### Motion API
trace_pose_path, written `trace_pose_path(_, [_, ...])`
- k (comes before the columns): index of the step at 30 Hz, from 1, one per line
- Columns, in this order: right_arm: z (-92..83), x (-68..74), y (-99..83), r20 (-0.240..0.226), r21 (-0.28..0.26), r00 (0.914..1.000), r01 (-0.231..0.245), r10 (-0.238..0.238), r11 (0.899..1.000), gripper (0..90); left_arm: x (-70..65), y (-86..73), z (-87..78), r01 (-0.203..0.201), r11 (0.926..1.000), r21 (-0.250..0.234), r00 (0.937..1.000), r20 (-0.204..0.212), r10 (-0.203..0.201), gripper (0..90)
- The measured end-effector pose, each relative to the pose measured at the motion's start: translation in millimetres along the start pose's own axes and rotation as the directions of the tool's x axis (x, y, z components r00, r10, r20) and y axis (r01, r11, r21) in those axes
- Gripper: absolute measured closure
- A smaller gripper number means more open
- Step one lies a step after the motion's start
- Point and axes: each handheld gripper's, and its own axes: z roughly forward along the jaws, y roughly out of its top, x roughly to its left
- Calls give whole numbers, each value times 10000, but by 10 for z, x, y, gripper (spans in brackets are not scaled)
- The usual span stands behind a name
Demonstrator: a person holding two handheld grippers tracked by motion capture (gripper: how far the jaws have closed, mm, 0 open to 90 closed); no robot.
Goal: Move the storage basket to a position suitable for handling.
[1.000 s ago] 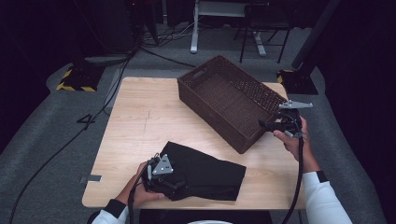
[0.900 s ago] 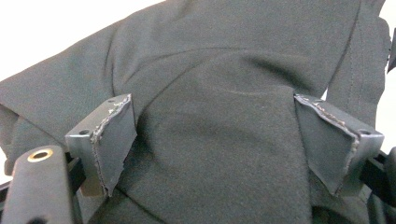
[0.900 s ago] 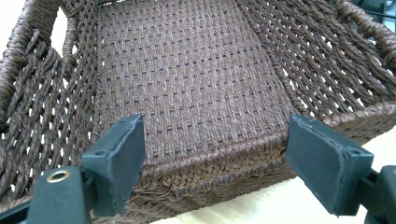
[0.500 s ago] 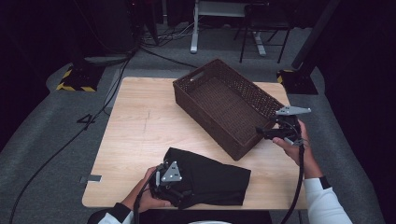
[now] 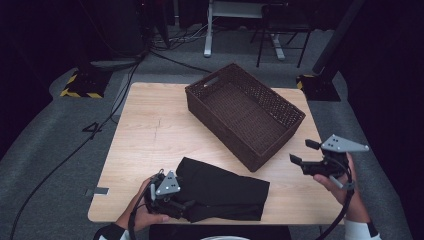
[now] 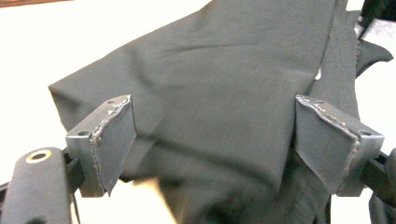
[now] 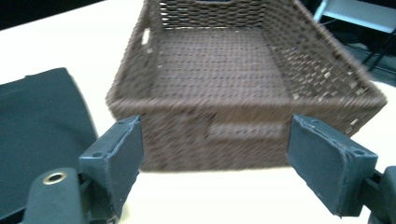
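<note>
Folded black cloth (image 5: 220,192), one piece, flat at the near edge of the wooden table (image 5: 145,135), just beside the near end of one empty brown wicker basket (image 5: 245,112) set at a slant. Left gripper (image 6: 210,140) at the cloth's left end, jaws spread wide with fabric between, not pinched. Right gripper (image 7: 215,158) off the basket's right corner, jaws wide and empty, aimed at the basket's near end wall.
</note>
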Motion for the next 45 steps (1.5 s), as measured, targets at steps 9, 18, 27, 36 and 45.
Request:
trace_pose_path(9, [258,560,-424,-1638,953,9863,349,-189,9948,189,162,-101,77,704,9972,243,9973,180,-708,137])
trace_pose_path(18, [640,945,-634,-2713,2018,9615,1005,-430,9743,186,64,-57,283,403,9982,434,9966,706,-433,125])
trace_pose_path(27, [865,794,-806,-2227,2759,9749,630,0,9591,124,0,87,544,255,9974,676,9954,900,-316,2])
trace_pose_path(36, [866,678,-833,-2522,2668,9675,846,-151,9600,115,1,116,304,-258,9979,591,9962,844,208,149])
trace_pose_path(45, [833,752,-822,-3053,2535,9521,977,-162,9624,151,-109,45,513,-624,9935,954,9884,1437,483,0])
